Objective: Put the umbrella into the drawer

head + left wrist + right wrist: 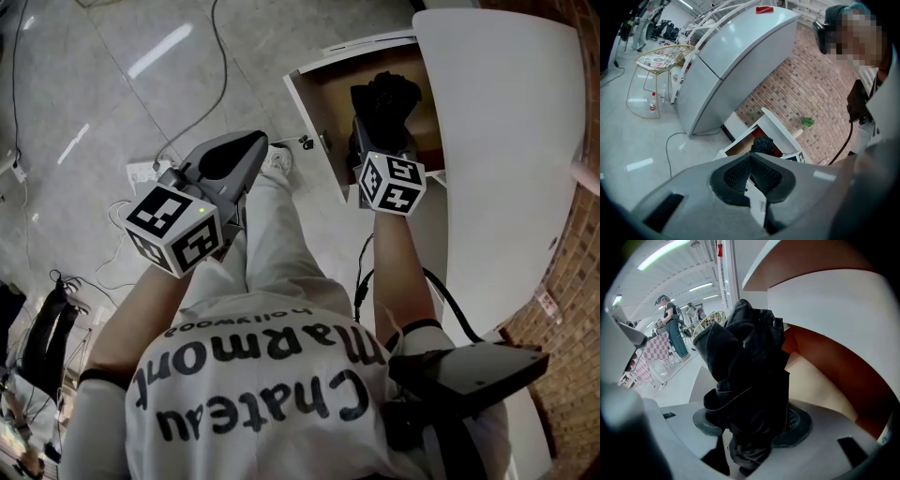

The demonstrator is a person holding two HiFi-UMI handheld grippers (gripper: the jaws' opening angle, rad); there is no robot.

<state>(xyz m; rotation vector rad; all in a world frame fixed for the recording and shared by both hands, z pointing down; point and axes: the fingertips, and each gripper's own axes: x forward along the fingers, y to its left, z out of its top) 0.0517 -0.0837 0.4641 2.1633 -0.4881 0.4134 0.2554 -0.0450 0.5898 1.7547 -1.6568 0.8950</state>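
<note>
We judge the step in hand to be the lowering of the umbrella point(384, 98) into the open drawer point(323, 89), which sits at about 1 o'clock in the head view, under the overhang of the white curved bench point(506, 141). To do it well, we would bring the umbrella's far end down clear of the drawer's white front edge and of the bench top at its 3 o'clock side. Then we would tip it so that its length lies along the brown floor. The folded fabric is loose and bunched, so it may snag on a wall or rim. A slow, straight descent suits it better than a push. We would let go only once the bundle rests on the drawer floor, not while it hangs.

The right gripper point(382, 150) has its jaws clamped on the umbrella. In the right gripper view the two pads point(799, 420) stand fairly wide apart, because the black bundle point(745, 362) fills the space between them and rises straight ahead. The brown drawer wall point(834, 376) is close by at 3 o'clock. The umbrella's far end seems to be over or just inside the opening. We cannot tell whether it touches the floor.

The left gripper point(251, 142) hangs at 9 o'clock in the head view, over the person's leg and well apart from the drawer. In its own view the jaws are together at the tips, with nothing between them.
</note>
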